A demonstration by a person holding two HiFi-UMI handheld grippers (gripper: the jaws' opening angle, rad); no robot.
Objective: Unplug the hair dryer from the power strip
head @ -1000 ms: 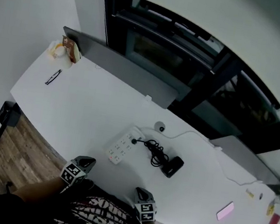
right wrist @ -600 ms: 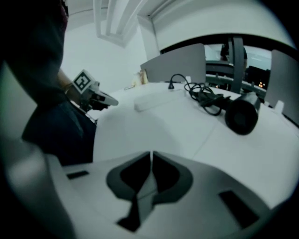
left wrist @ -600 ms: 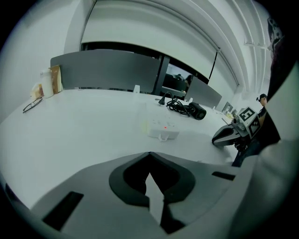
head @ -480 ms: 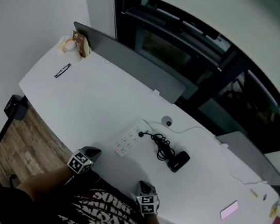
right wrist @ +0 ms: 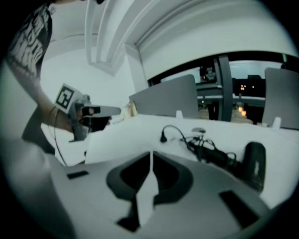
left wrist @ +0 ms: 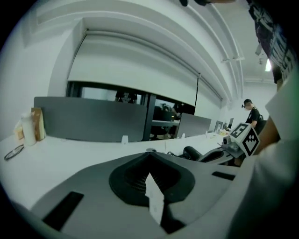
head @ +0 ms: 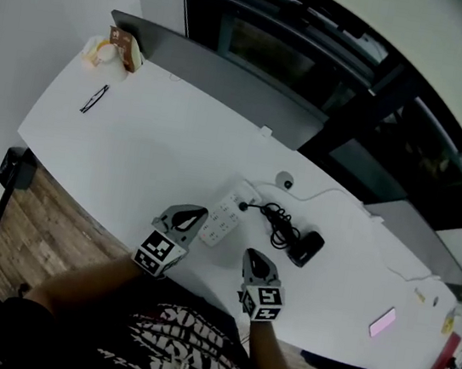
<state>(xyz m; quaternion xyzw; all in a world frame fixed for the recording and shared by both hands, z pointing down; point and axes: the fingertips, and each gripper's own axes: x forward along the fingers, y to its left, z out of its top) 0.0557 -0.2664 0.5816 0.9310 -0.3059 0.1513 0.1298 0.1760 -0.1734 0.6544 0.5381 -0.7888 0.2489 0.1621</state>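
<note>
My left gripper (left wrist: 149, 155) and right gripper (right wrist: 150, 154): jaws pressed together, nothing between, clear in each tool's own view. Head view gives the layout: white power strip (head: 225, 215) on the desk (head: 133, 148), just ahead of the left gripper; plug (head: 245, 206) seated at its far end; black hair dryer (head: 308, 247) to its right, cord (head: 278, 223) coiled between. Right gripper view shows the plug standing upright.

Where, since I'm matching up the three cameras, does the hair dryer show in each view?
Head view: hair dryer lies right of centre on the white desk.
Left gripper view: hair dryer sits just right of centre, small and dark.
Right gripper view: hair dryer is at the far right, large.
Shared landmark: the long grey divider panel along the desk's far edge.
</note>
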